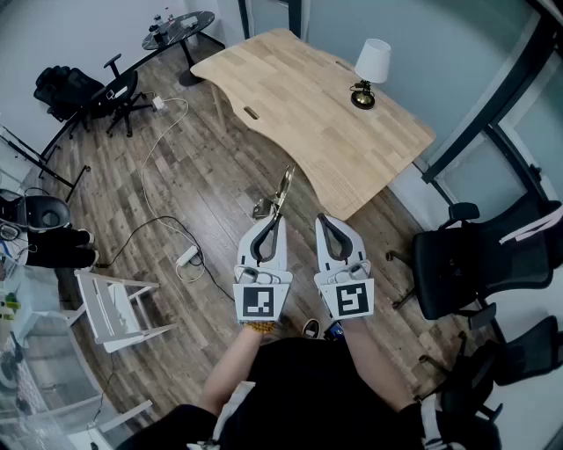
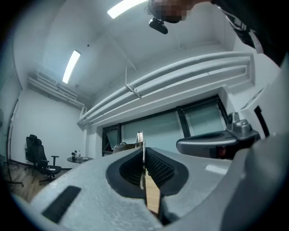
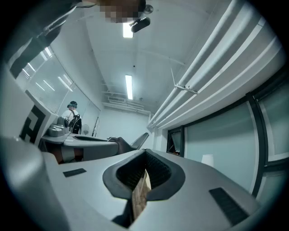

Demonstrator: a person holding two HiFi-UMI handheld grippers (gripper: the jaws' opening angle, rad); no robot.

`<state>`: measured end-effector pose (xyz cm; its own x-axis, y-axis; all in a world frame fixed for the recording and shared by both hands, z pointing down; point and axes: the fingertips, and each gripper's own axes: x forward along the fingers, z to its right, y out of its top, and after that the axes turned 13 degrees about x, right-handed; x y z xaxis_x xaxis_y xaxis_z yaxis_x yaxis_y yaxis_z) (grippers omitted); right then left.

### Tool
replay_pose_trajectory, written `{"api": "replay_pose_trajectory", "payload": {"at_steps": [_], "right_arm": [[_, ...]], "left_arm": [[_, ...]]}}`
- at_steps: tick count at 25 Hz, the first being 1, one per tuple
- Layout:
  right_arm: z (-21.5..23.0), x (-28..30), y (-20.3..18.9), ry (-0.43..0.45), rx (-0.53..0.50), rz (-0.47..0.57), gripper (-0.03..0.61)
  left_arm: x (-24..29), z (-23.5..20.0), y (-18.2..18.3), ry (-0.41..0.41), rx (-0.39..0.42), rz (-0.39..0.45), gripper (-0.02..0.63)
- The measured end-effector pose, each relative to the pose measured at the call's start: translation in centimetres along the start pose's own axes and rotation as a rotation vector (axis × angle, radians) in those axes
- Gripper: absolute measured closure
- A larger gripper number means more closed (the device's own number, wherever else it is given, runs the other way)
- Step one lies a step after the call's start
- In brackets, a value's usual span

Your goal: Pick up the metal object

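Note:
A thin shiny metal object (image 1: 280, 192) sticks forward out of my left gripper (image 1: 274, 217), whose jaws are shut on its near end, held in the air above the wood floor. In the left gripper view the metal edge (image 2: 140, 136) stands up between the ribbed pads of that gripper (image 2: 143, 153). My right gripper (image 1: 327, 218) is level beside it to the right, shut, with nothing between its pads; the right gripper view shows the same closed gripper (image 3: 145, 155). Both are in front of the person's body, short of the table's near corner.
A light wooden table (image 1: 308, 105) with a white-shaded lamp (image 1: 372, 61) lies ahead. Black office chairs (image 1: 466, 264) stand to the right, a white chair (image 1: 114, 308) to the left. A cable and power strip (image 1: 186, 257) lie on the floor. A round glass table (image 1: 180, 26) is far left.

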<state>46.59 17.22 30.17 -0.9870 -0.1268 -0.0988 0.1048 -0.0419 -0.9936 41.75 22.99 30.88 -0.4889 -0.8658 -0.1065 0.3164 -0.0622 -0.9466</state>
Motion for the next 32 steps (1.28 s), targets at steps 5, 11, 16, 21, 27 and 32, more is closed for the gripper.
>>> {"api": "replay_pose_trajectory", "payload": {"at_steps": [5, 11, 16, 21, 27, 32], "right_arm": [[-2.2, 3.3, -0.4, -0.015, -0.005, 0.004, 0.575], [-5.1, 8.0, -1.1, -0.023, -0.018, -0.009, 0.575], [-7.5, 10.8, -1.6, -0.045, -0.025, -0.009, 0.575], [-7.7, 13.3, -3.4, -0.050, -0.012, -0.039, 0.575], [-5.0, 17.7, -4.6, -0.070, -0.010, -0.017, 0.575], [-2.1, 22.8, -6.0, -0.080, 0.036, 0.012, 0.575]], "left_arm": [[0.3, -4.0, -1.1, -0.010, -0.009, 0.027, 0.597], [1.0, -8.7, -3.2, -0.038, -0.027, 0.021, 0.597], [1.0, -11.9, -4.6, -0.075, -0.030, 0.036, 0.597], [1.8, -13.5, -6.8, -0.088, -0.057, 0.020, 0.597], [5.9, -15.5, -9.5, -0.097, -0.053, 0.003, 0.597], [10.4, -17.5, -11.9, -0.111, -0.023, -0.022, 0.597]]}}
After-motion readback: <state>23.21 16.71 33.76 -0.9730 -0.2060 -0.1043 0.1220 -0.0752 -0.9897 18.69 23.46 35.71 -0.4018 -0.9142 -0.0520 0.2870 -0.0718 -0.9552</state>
